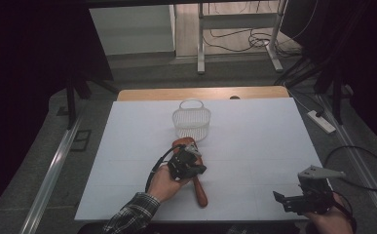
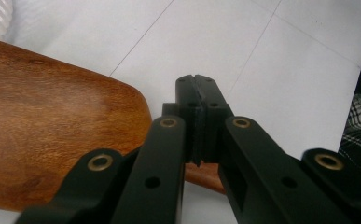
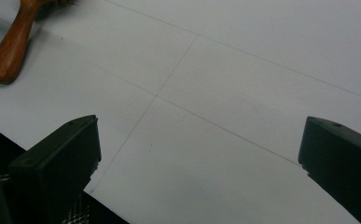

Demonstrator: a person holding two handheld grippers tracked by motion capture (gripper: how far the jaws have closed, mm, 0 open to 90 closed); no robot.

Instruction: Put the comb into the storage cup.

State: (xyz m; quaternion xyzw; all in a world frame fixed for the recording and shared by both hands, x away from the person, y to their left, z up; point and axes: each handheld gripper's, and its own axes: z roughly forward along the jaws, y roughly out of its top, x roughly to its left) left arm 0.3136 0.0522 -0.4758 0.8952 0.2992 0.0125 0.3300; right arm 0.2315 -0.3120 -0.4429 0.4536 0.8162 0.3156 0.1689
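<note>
Wooden spoon (image 1: 196,180) lies mid-table, handle end at 6 o'clock. My left claw (image 2: 197,93) sits over its neck, jaws pressed together, nothing btwn them. White basket (image 1: 192,122) at 12. Right claw (image 3: 199,163) wide, at 4.

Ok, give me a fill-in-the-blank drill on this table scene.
1. The left gripper has its fingers ___ over the wooden tool.
2. The right gripper holds its fingers ___ above the table.
3. The basket beyond the wooden tool is ___ in colour.
Missing words: shut; open; white.
</note>
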